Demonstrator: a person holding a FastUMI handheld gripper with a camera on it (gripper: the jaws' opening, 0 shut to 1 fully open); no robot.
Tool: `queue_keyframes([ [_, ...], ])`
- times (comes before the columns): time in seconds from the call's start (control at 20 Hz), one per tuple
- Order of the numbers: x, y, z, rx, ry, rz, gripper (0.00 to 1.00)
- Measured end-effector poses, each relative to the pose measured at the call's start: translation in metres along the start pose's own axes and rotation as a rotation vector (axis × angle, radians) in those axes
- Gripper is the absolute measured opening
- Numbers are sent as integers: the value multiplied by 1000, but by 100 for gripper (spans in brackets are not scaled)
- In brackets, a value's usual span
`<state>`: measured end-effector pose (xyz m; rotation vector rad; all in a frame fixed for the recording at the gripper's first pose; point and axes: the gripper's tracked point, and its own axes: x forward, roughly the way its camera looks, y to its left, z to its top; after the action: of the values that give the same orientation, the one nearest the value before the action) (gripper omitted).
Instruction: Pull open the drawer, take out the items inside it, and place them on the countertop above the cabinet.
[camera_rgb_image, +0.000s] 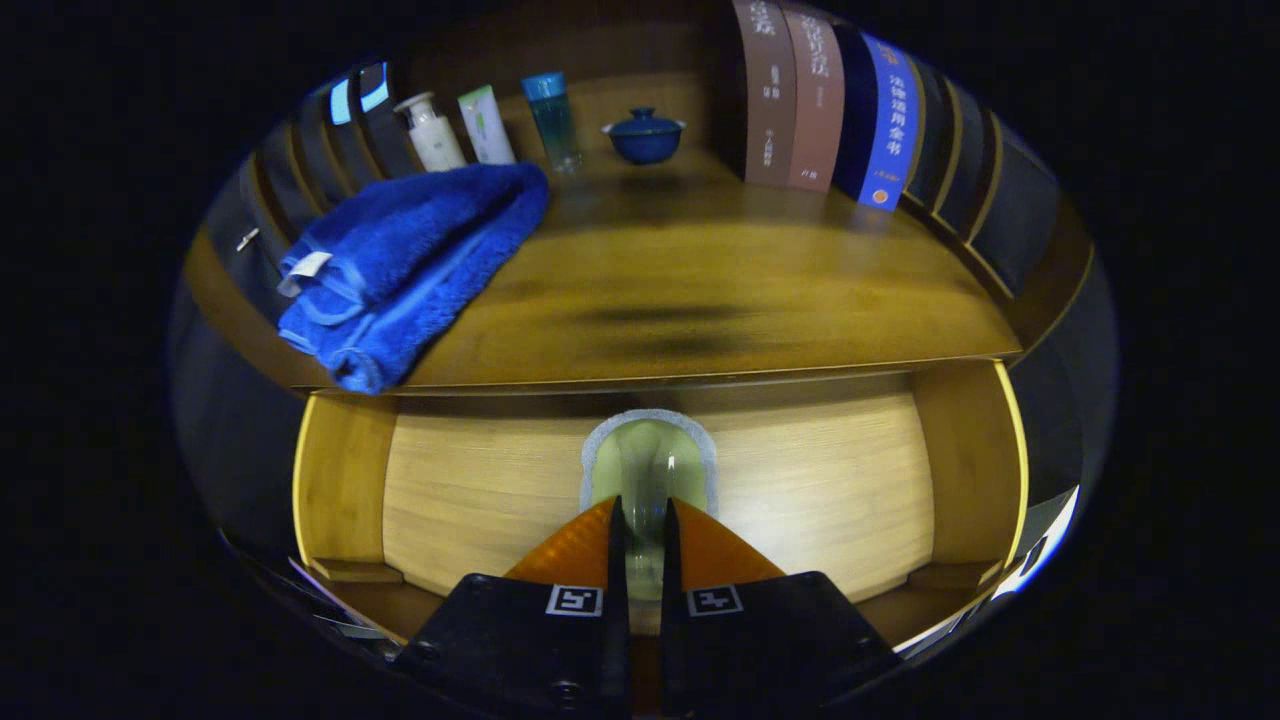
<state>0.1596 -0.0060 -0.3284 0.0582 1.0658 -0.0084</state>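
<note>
The wooden drawer (830, 490) stands pulled open below the countertop (720, 280). A clear glass cup (648, 455) with a pale, frosted-looking rim sits over the drawer's floor, just ahead of my fingers. My gripper (640, 512) is shut on it, the two fingers close together with the cup's near wall pinched between them. The lower part of the cup is hidden behind the fingers. A folded blue towel (410, 260) lies on the countertop, up and to the left of the gripper, hanging slightly over the front edge.
At the back of the countertop stand a white pump bottle (430, 130), a white tube (486, 125), a teal bottle (552, 115) and a blue lidded bowl (644, 135). Upright books (820, 100) line the right. Bare wood stretches from the towel to the books.
</note>
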Motion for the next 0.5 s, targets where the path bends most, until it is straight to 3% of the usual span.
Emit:
queue_keyframes([
  [0.25,-45,-1,-4,-4,-75,13,16],
  [0.5,-82,-2,26,6,-189,20,16],
])
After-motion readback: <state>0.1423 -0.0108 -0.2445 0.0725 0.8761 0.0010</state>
